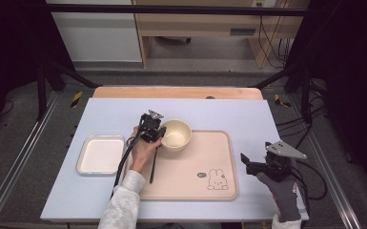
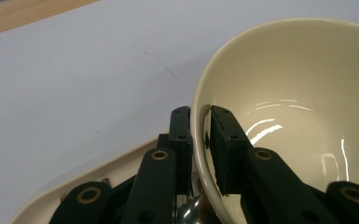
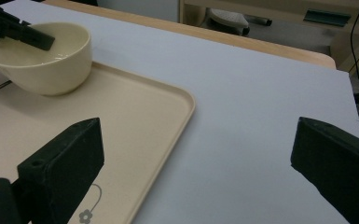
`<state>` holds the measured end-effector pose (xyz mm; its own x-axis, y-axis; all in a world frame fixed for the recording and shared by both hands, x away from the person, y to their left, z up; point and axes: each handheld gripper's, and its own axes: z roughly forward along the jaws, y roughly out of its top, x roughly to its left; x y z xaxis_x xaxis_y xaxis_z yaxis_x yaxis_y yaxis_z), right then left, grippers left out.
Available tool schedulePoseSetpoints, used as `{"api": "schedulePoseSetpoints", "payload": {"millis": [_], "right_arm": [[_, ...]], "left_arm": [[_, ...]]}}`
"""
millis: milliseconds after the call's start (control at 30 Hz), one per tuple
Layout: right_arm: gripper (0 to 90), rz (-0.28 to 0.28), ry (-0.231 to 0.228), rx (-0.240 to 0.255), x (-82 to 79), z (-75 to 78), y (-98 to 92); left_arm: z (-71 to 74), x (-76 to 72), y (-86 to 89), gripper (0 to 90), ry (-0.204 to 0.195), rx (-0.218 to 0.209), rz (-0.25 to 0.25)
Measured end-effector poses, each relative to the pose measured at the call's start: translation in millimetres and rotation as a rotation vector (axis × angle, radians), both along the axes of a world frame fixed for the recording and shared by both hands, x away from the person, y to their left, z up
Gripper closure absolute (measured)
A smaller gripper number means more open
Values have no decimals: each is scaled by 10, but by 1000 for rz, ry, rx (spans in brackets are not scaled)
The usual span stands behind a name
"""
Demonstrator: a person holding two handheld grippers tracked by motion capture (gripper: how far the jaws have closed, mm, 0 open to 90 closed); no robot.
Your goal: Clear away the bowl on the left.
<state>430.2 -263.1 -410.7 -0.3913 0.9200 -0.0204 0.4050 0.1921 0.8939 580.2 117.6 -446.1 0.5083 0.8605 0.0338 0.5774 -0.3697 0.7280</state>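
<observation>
Bowl (image 1: 176,134): round, glossy cream, smooth glazed inside with light streaks; sits on the back left part of the tray (image 1: 205,183), upright

Left gripper (image 1: 156,135) straddles the bowl's near-left rim: one jaw outside the wall, one inside. In the left gripper view the gap is narrow with the wall between the pads (image 2: 224,144); the outer pad sits against the wall, the inner shows a thin gap, so can't tell if it's really clamped or just loosened

Right gripper (image 1: 246,161) hangs over the bare table just right of the tray, jaws spread wide, nothing between them, touching nothing

Tray: matte beige plastic, rounded corners, raised lip, small rabbit print (image 1: 215,180) near front right. Lies on a flat pale-blue mat (image 1: 248,114). A white square dish (image 1: 100,155) with a rounded rim sits left of the tray, apart from it
</observation>
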Motion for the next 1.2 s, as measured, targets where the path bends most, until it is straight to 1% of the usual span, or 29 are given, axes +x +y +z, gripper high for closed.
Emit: {"api": "schedulePoseSetpoints", "payload": {"millis": [67, 100, 167, 267, 367, 433, 500, 667, 700, 800, 900, 933, 1033, 1100, 1167, 1200], "right_arm": [[28, 1, -3, -2, -1, 1, -2], [28, 0, -3, -4, -2, 3, -5], [28, -1, -4, -4, -1, 4, -11], [28, -4, -2, -4, 1, 0, -6], [27, -4, 1, -8, 4, -5, 0], [28, -4, -1, -10, 4, -4, -2], [27, -8, -2, -11, 0, -1, -6], [27, -21, 1, -15, 0, -3, -25], [27, -20, 1, -18, 0, -4, -26], [27, -22, -1, -15, -5, 0, -23], [27, -26, -3, -12, -12, 8, -34], [27, -26, -6, -13, -13, 11, -40], [27, -27, -7, -14, -14, 12, -46], [27, -29, -4, -21, -10, 6, -46], [26, -29, -1, -21, -9, 2, -39], [26, -29, -1, -22, -10, 2, -38]], "left_arm": [[5, -4, 3, 787, -7, 6, -4], [15, -12, 6, 781, -19, 9, -1], [48, -30, 28, 743, -30, -2, -2], [107, -86, 66, 690, -55, -3, -7], [178, -164, 121, 646, -85, -20, -12], [232, -211, 166, 599, -92, -46, -17], [299, -275, 207, 558, -115, -63, -21], [418, -442, 270, 459, -166, -57, -43], [439, -476, 290, 445, -168, -59, -50], [489, -571, 359, 411, -197, -74, -54], [533, -648, 437, 384, -194, -92, -64], [540, -676, 458, 378, -200, -94, -64], [549, -759, 522, 361, -207, -80, -71], [545, -807, 570, 350, -213, -86, -67], [539, -849, 623, 339, -209, -91, -63], [536, -871, 654, 335, -210, -87, -61]]}}
